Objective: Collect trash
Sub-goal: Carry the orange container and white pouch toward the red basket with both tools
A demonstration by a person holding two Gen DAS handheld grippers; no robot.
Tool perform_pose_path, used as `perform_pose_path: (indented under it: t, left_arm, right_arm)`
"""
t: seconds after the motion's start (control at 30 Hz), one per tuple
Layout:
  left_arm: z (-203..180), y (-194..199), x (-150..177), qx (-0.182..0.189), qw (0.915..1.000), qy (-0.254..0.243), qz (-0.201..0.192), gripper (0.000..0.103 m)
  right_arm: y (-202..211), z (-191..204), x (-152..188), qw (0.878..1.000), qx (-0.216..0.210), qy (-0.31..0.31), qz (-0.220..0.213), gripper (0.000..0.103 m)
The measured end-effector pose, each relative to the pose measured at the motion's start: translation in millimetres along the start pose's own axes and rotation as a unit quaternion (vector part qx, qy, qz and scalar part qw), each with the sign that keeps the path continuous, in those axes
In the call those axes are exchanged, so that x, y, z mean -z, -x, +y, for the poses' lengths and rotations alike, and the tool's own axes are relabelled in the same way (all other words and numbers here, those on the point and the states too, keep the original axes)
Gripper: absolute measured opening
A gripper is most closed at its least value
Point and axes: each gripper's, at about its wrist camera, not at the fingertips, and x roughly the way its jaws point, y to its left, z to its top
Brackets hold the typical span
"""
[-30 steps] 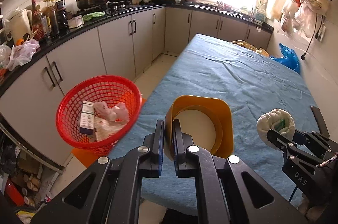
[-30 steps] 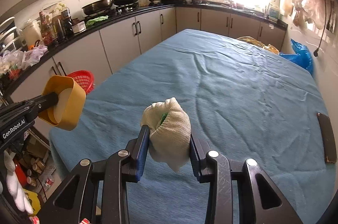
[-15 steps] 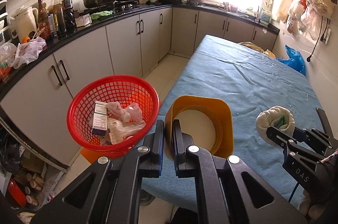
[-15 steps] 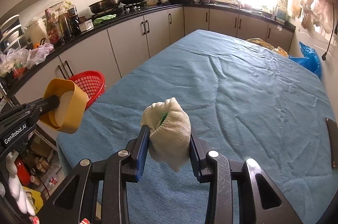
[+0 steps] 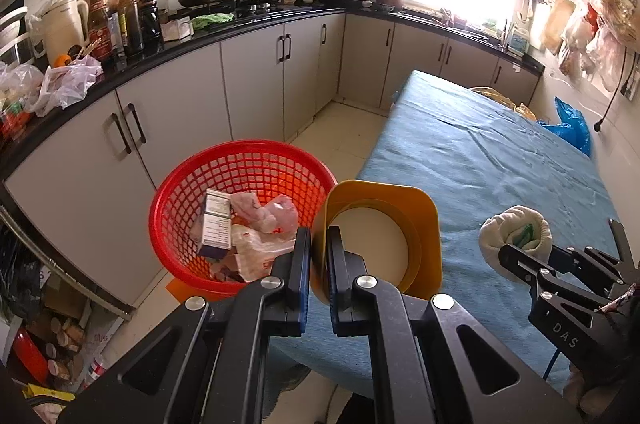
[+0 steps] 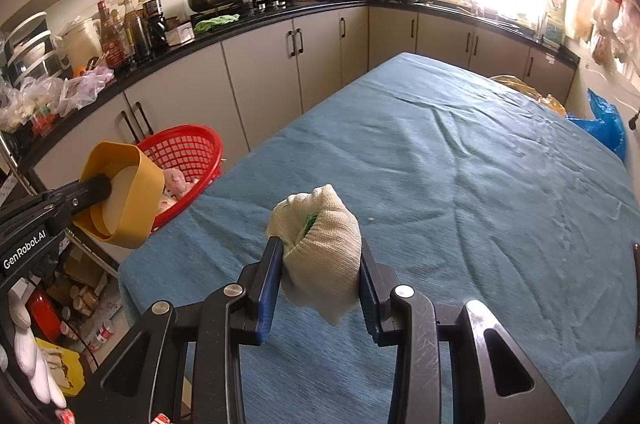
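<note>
My left gripper (image 5: 318,244) is shut on the rim of a yellow square bowl (image 5: 384,236), held tilted at the table's left edge, right beside a red mesh basket (image 5: 240,167). The basket holds a small carton (image 5: 216,224) and crumpled wrappers (image 5: 264,216). My right gripper (image 6: 320,264) is shut on a bundled off-white cloth (image 6: 320,244) with something green tucked inside, above the blue tablecloth (image 6: 460,163). In the right wrist view the yellow bowl (image 6: 124,199) hangs in front of the basket (image 6: 188,147). The cloth bundle (image 5: 516,236) also shows in the left wrist view.
Grey cabinets (image 5: 256,79) under a black counter run along the left and back, crowded with bottles, pans and bags. A dark phone-like slab (image 5: 618,240) lies near the table's right edge. Blue bag (image 5: 572,127) sits at the far right. Clutter fills the floor shelf at lower left.
Both grippers have shifted left toward the red basket, which now looks larger and closer to centre. The bowl and cloth bundle stay gripped as before.
</note>
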Motion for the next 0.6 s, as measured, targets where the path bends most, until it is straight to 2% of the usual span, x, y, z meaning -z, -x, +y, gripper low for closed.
perform_pose_path:
  t: [0.33, 0.6]
  left_arm:
    - [23.7, -3.3, -1.3, -0.007, 0.9998, 0.016, 0.002, 0.007]
    - [32.2, -9.5, 1.0, 0.007, 0.9996, 0.026, 0.012, 0.007]
  right_arm:
    - [-16.3, 20.1, -5.6, 1.0, -0.015, 0.017, 0.01, 0.038]
    - [-22.2, 20.4, -2.5, 1.0, -0.011, 0.009, 0.017, 0.038]
